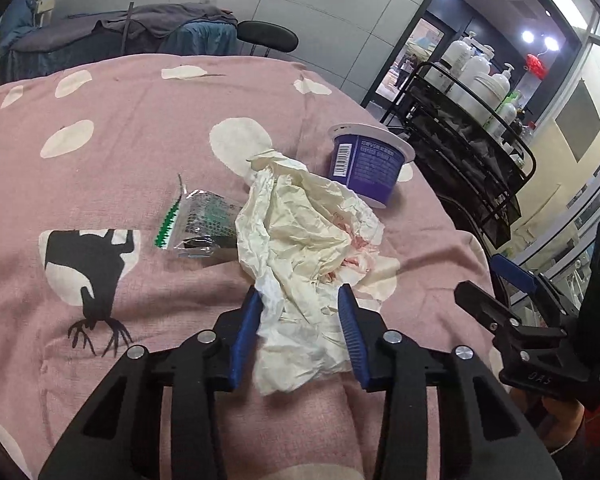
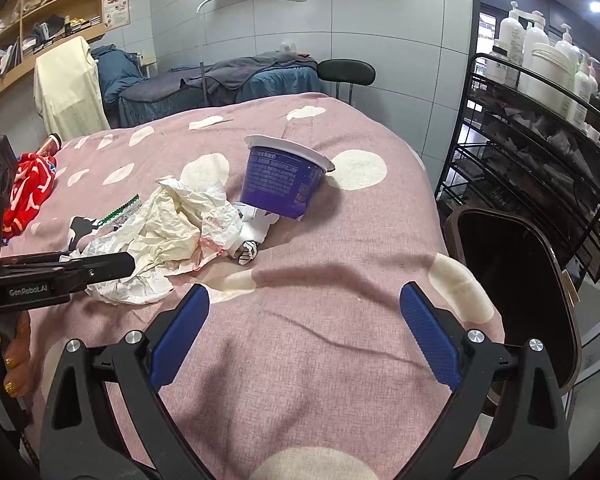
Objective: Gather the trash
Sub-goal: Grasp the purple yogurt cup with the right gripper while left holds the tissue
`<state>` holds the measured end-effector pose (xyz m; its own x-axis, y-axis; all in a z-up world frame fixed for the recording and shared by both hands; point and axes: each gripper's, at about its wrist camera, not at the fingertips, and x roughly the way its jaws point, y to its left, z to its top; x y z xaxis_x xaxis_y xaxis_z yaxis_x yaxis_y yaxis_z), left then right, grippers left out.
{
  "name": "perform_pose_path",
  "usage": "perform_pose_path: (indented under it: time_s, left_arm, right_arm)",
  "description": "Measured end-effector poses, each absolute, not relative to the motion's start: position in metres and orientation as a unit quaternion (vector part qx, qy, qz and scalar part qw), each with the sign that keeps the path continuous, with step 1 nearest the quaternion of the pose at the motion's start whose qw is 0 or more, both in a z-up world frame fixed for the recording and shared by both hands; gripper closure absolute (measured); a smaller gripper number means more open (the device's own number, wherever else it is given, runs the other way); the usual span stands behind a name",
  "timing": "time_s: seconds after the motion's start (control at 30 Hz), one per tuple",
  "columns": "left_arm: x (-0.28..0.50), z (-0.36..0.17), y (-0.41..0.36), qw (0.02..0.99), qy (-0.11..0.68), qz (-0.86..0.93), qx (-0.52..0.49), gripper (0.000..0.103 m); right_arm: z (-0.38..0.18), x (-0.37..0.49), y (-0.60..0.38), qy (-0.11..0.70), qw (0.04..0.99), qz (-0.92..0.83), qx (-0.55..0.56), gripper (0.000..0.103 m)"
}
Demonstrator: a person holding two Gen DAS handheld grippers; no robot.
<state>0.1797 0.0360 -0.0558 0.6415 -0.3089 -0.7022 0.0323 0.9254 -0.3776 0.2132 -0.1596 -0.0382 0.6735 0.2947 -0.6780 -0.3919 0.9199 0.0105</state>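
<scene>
Between left gripper point(image 1: 300, 312) ribbed blue pads, crinkled cream paper point(image 1: 300, 248), on pink cloth point(image 1: 140, 160)

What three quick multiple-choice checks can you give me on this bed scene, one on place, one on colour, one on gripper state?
1. Where is the dark bin?
A. On the bed
B. Beside the bed, on the right gripper's side
C. On the shelf

2. What colour is the cup?
A. Purple-blue
B. Red
C. Green

3. How is the left gripper?
A. Wide open over bare cloth
B. Out of view
C. Fingers on either side of the crumpled paper

Answers:
B, the bin stands off the bed's edge.
A, its wall is purple-blue with a white rim.
C, paper fills the gap between the blue pads.
</scene>
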Motion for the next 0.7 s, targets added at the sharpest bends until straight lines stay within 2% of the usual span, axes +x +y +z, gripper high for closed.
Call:
perform_pose_path:
  time_s: [0.07,0.13,0.5,0.7]
  left_arm:
    - [0.179,-0.056,0.030,0.892,0.409,-0.103,-0.164,0.080]
    - [0.176,-0.057,0.030,0.892,0.402,-0.112,-0.171,0.085]
    - [0.135,-0.012,0.064,0.929,0.310,-0.086,-0.184,0.088]
    - [0.120,-0.002,0.077,0.936,0.289,-0.071,-0.188,0.088]
  right_arm:
    - [-0.038,0.216,-0.155,0.359,0.910,0.191,-0.077,0.008]
    - [-0.038,0.220,-0.150,0.359,0.909,0.193,-0.090,0.008]
    - [-0.036,0.269,-0.111,0.348,0.894,0.189,-0.210,0.008]
    - [-0.045,0.287,-0.073,0.300,0.869,0.179,-0.350,0.008]
